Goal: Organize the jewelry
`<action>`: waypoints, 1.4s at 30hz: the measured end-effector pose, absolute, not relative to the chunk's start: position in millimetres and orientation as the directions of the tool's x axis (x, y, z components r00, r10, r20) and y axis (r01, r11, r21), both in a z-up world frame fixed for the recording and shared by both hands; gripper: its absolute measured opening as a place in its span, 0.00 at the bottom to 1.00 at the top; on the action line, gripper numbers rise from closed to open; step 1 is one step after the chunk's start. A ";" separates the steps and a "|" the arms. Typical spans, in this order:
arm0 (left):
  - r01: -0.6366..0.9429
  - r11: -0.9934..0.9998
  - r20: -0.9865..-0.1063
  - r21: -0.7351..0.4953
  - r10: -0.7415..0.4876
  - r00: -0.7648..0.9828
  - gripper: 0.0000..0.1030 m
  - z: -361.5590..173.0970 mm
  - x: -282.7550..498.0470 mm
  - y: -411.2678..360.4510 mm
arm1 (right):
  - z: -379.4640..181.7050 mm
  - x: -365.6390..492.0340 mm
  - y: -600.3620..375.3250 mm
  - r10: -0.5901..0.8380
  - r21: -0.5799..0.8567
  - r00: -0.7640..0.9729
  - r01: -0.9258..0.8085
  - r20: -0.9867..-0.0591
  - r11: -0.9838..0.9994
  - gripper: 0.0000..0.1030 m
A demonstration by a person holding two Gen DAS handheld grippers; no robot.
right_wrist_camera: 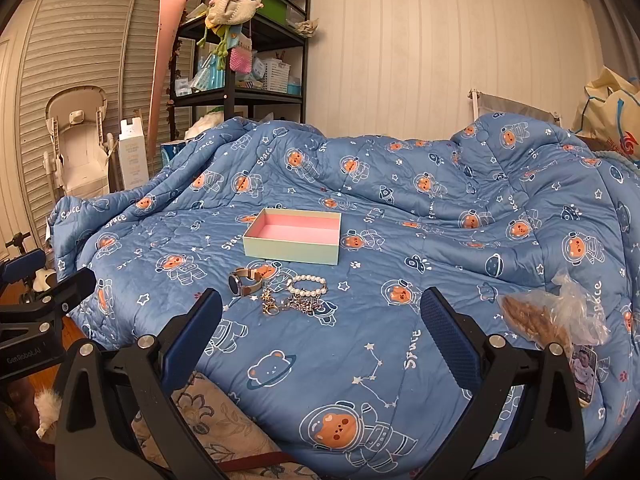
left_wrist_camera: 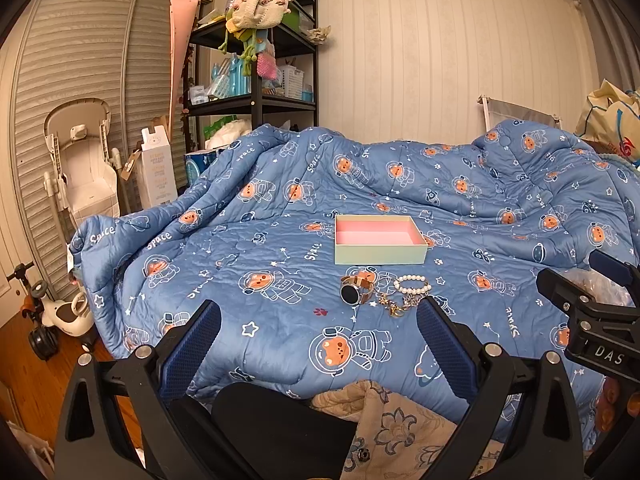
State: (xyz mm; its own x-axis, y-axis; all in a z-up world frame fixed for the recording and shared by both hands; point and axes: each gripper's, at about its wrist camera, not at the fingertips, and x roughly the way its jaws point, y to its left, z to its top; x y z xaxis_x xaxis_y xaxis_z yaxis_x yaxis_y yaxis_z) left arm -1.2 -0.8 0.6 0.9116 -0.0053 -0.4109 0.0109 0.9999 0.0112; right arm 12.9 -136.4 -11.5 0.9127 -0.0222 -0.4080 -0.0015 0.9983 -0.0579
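Observation:
A shallow pale green box (left_wrist_camera: 380, 240) (right_wrist_camera: 294, 236) with a pink inside sits empty on the blue quilt. Just in front of it lie a watch (left_wrist_camera: 353, 290) (right_wrist_camera: 242, 280) with a tan strap, a pearl bracelet (left_wrist_camera: 412, 284) (right_wrist_camera: 306, 285) and a tangle of gold chains (left_wrist_camera: 396, 306) (right_wrist_camera: 290, 303). My left gripper (left_wrist_camera: 320, 308) hangs open over the near quilt, its right finger close to the chains. My right gripper (right_wrist_camera: 322, 296) is open too, with the jewelry ahead and to the left between its fingers. Each gripper shows at the edge of the other's view.
The blue space-print quilt (left_wrist_camera: 280, 240) (right_wrist_camera: 440, 220) covers the bed. A clear bag of brown snacks (right_wrist_camera: 552, 316) lies at the right. A black shelf unit (left_wrist_camera: 256, 60), a white high chair (left_wrist_camera: 80, 160) and a ride-on toy (left_wrist_camera: 60, 312) stand to the left.

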 end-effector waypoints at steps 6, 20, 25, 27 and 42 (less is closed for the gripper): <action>0.012 1.000 -0.412 0.011 -0.007 0.911 0.94 -0.9 -1.5 -0.5 | -11.3 12.8 -135.2 -0.023 -0.060 0.912 -0.002 -0.410 0.998 0.95; 0.108 0.990 -0.541 -0.095 -0.142 0.829 0.94 -28.7 33.0 8.1 | -47.8 68.0 -146.2 0.134 0.053 0.790 -0.127 -0.598 0.990 0.95; 0.123 0.990 -0.602 -0.068 -0.139 0.786 0.94 -55.4 80.0 12.0 | -84.0 118.6 -151.1 0.116 0.027 0.728 -0.132 -0.676 0.991 0.95; 0.142 0.987 -0.638 -0.073 -0.156 0.754 0.94 -69.2 102.3 11.1 | -95.0 139.2 -153.7 0.126 0.043 0.702 -0.134 -0.701 0.990 0.95; 0.155 0.972 -0.730 -0.176 -0.234 0.642 0.70 -97.1 243.8 17.1 | -133.6 272.7 -175.4 0.145 0.107 0.575 -0.100 -0.806 0.989 0.66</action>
